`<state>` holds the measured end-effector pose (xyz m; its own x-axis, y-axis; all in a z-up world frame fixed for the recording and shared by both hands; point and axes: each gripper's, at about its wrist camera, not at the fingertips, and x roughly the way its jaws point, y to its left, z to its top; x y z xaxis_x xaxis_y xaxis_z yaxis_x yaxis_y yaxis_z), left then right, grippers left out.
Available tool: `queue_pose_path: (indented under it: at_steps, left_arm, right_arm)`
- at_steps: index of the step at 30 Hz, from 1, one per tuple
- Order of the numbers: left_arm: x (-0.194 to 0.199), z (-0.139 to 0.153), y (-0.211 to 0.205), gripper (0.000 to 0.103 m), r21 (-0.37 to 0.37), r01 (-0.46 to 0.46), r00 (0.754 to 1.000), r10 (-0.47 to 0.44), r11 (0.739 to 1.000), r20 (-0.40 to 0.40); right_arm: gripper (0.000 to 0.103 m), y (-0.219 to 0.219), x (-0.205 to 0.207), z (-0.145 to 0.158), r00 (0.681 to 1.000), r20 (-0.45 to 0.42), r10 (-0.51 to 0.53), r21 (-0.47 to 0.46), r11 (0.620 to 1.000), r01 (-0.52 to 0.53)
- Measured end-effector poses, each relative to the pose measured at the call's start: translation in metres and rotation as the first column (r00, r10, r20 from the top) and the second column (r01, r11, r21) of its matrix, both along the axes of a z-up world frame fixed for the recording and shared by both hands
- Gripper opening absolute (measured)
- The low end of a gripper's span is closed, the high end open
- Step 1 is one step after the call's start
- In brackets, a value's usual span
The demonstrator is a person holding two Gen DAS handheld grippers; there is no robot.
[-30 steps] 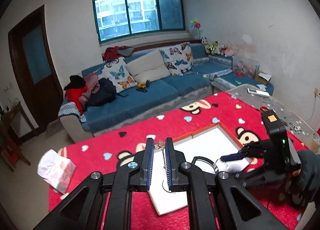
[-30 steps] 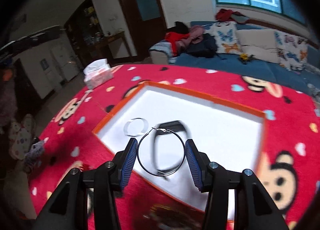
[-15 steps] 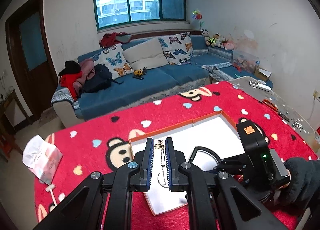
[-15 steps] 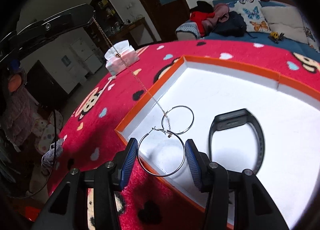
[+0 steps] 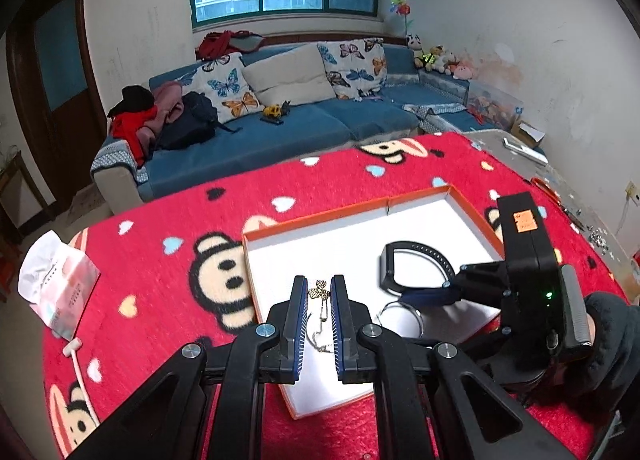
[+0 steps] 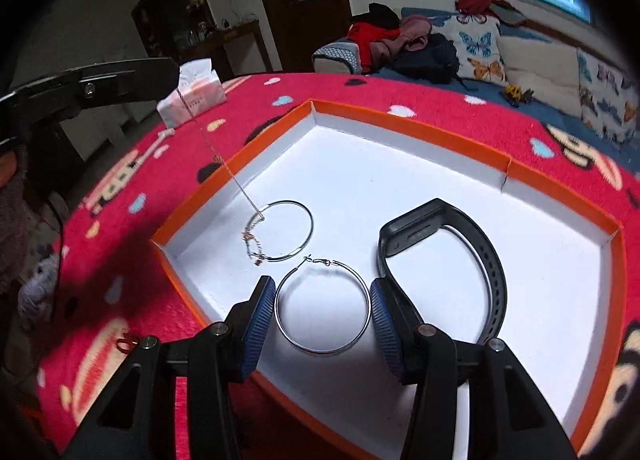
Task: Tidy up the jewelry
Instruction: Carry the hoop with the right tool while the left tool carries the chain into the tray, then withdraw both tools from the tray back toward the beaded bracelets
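An orange-rimmed white tray (image 6: 408, 122) (image 5: 344, 214) lies on the red cartoon tablecloth. My right gripper (image 6: 322, 306) is shut on a large silver hoop earring (image 6: 360, 282) and holds it just above the tray floor; it also shows in the left wrist view (image 5: 430, 294). A second hoop (image 6: 308, 226) and a black wristband (image 6: 486, 256) (image 5: 424, 250) lie in the tray. My left gripper (image 5: 320, 308) is shut on a gold necklace (image 5: 319, 293). Its chain (image 6: 224, 164) hangs down, and its lower end is piled on the second hoop.
A pink tissue pack (image 5: 60, 284) and a white cable (image 5: 82, 376) lie at the table's left side. Small items sit on the bare tabletop (image 5: 560, 196) at the right. A blue sofa (image 5: 280, 128) stands behind the table.
Both grippers have come lower over the tray. The necklace's lower end now rests on the second hoop. The right gripper has brought its hoop down beside the wristband.
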<state>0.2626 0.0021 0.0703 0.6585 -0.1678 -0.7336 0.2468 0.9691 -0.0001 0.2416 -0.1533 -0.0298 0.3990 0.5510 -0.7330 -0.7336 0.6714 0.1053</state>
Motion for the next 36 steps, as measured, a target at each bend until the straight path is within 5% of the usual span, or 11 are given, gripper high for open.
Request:
queue_pose_path:
  at_steps: [19, 28, 36]
  left_arm:
    - [0.020, 0.085, -0.006, 0.012, 0.053, -0.017, 0.983, 0.007, 0.998, 0.183]
    - [0.057, 0.073, -0.007, 0.012, 0.061, -0.031, 0.988, 0.021, 0.998, 0.152]
    - [0.080, 0.018, 0.001, 0.012, 0.035, -0.045, 0.999, 0.045, 0.998, 0.020]
  right_arm:
    - [0.060, 0.002, -0.007, 0.006, 0.999, -0.010, 0.041, 0.018, 0.999, -0.040]
    - [0.060, -0.007, -0.013, 0.017, 0.999, 0.020, 0.031, 0.028, 0.999, -0.031]
    - [0.060, -0.034, -0.022, 0.025, 0.999, 0.030, -0.021, 0.036, 0.999, 0.020]
